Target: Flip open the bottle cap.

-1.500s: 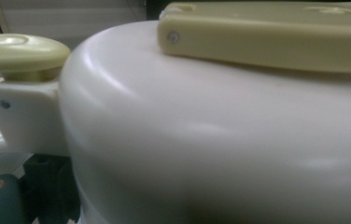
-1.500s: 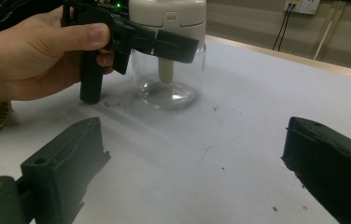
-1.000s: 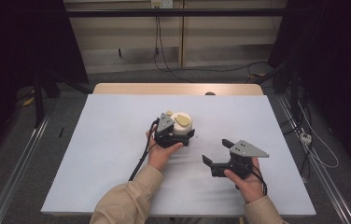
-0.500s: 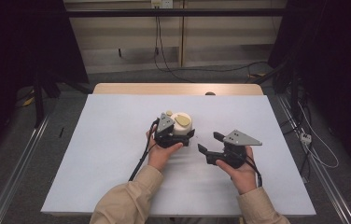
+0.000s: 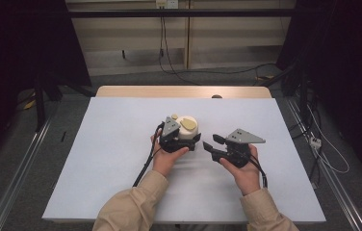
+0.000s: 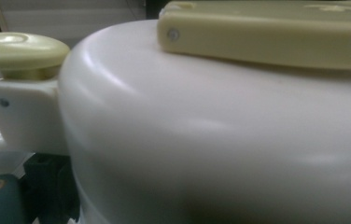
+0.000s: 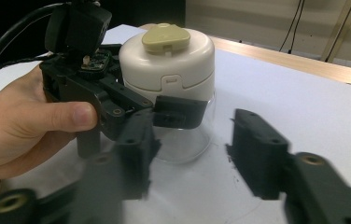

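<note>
A white jar [image 5: 187,126] with a cream-yellow lid piece stands on the white tabletop [image 5: 121,144], a little right of its centre. Its lower part is clear, as the right gripper view shows on the jar [image 7: 166,60]. My left gripper [image 5: 188,139] is shut on it, one black jaw pressed against the clear wall just under the white top. The left gripper view is very close on the jar's white top [image 6: 211,140] and a yellow knob [image 6: 19,49]. My right gripper [image 5: 213,144] is open to the right of the jar, apart from it, with nothing between the jaws of that right gripper [image 7: 190,154].
A wooden table edge [image 5: 184,91] runs along the back, with a small dark object [image 5: 216,96] on it. Cables [image 5: 227,72] lie on the floor behind. Metal rails [image 5: 20,168] run down both sides of the table.
My right gripper has moved left and forward, closer to the jar. The left gripper and the jar have stayed where they were.
</note>
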Available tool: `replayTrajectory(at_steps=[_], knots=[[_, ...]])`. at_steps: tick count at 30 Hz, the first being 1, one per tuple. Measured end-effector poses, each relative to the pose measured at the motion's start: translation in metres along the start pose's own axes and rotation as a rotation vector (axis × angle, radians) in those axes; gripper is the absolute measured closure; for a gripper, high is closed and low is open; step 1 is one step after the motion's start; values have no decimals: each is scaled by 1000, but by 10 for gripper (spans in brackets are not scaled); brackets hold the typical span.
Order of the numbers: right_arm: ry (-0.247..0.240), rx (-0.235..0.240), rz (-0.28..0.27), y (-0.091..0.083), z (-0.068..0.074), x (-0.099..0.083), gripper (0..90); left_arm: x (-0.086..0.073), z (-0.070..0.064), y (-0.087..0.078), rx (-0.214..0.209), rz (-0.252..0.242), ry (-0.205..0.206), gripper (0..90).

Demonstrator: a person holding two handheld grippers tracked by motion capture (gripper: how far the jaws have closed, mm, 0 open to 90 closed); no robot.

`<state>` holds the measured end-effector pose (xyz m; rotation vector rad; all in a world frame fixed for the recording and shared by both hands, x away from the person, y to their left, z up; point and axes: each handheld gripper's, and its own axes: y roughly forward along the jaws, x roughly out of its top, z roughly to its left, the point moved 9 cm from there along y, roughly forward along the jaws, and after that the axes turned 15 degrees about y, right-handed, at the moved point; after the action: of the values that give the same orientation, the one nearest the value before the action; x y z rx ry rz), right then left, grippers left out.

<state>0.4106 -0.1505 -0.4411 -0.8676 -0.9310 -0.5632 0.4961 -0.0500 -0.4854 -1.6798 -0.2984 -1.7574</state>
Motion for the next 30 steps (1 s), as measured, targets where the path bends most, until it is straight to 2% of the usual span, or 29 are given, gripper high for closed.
replayTrajectory(at_steps=[5,10,13,24,30], knots=[[-8,0,5,4,1,5,692,0,0,0,1,-2,-5,57],[-12,20,36,9,4,4,821,0,0,0,3,-3,-6,57],[-16,33,33,11,6,6,883,0,0,0,5,-4,-7,57],[-24,50,32,20,12,20,900,0,0,0,3,-1,-3,58],[-31,47,50,26,12,21,900,0,0,0,1,-1,-3,58]])
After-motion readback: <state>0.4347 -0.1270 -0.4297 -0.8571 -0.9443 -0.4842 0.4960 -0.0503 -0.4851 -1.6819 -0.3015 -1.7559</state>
